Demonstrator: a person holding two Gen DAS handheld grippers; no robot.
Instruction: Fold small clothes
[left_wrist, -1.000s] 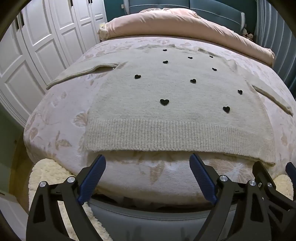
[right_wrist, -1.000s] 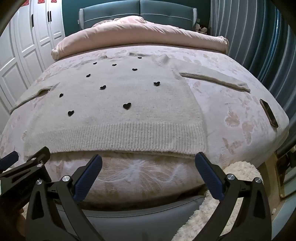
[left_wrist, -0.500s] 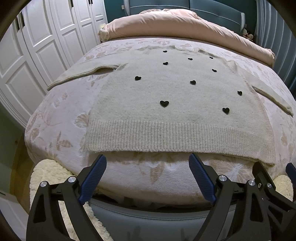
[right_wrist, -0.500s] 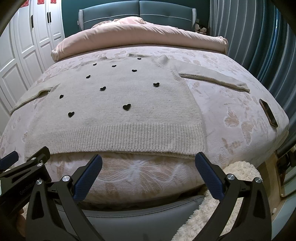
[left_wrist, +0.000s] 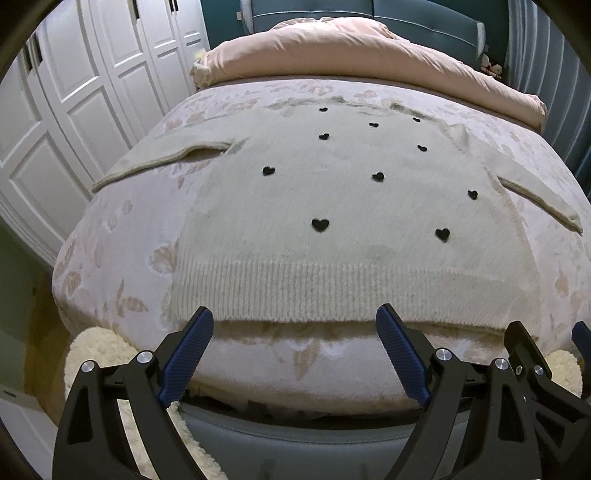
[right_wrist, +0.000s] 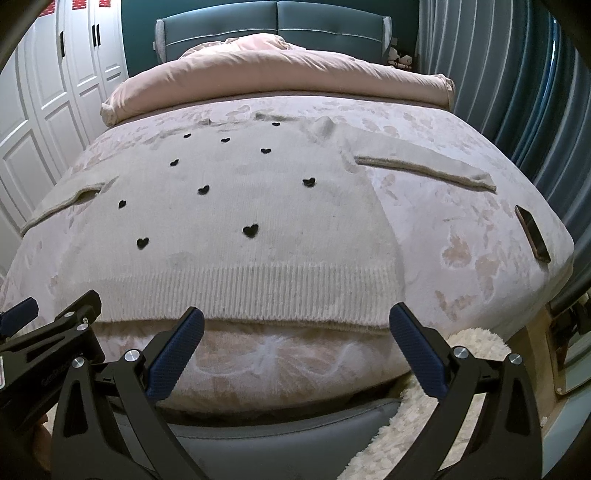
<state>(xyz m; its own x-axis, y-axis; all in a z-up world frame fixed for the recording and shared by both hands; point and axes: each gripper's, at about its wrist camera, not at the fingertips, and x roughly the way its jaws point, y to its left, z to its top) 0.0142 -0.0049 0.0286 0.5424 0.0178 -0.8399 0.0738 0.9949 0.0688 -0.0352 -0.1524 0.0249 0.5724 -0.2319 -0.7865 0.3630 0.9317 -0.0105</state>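
Cream knitted sweater with small black hearts (left_wrist: 351, 206) (right_wrist: 236, 206) is lying flat, front up, on the bed, both sleeves spread out to the sides, ribbed hem running along the near edge of the mattress. Pale pink leaf-patterned bedspread (left_wrist: 122, 236) (right_wrist: 458, 236) is lying under it; a rolled pink duvet (left_wrist: 354, 48) (right_wrist: 280, 74) is sitting at the far end against the teal padded headboard (right_wrist: 277, 22). White panelled wardrobe doors (left_wrist: 74, 92) are standing along the left side. A fluffy cream rug (left_wrist: 88, 354) (right_wrist: 424, 424) is lying on the floor at the foot of the bed. A dark flat phone (right_wrist: 532, 233) is resting near the right edge of the bedspread, well apart from the sweater. Left gripper (left_wrist: 295, 350) and right gripper (right_wrist: 297, 354) are hovering side by side just short of the hem, jaws spread wide, gripping nothing, not touching the knit.
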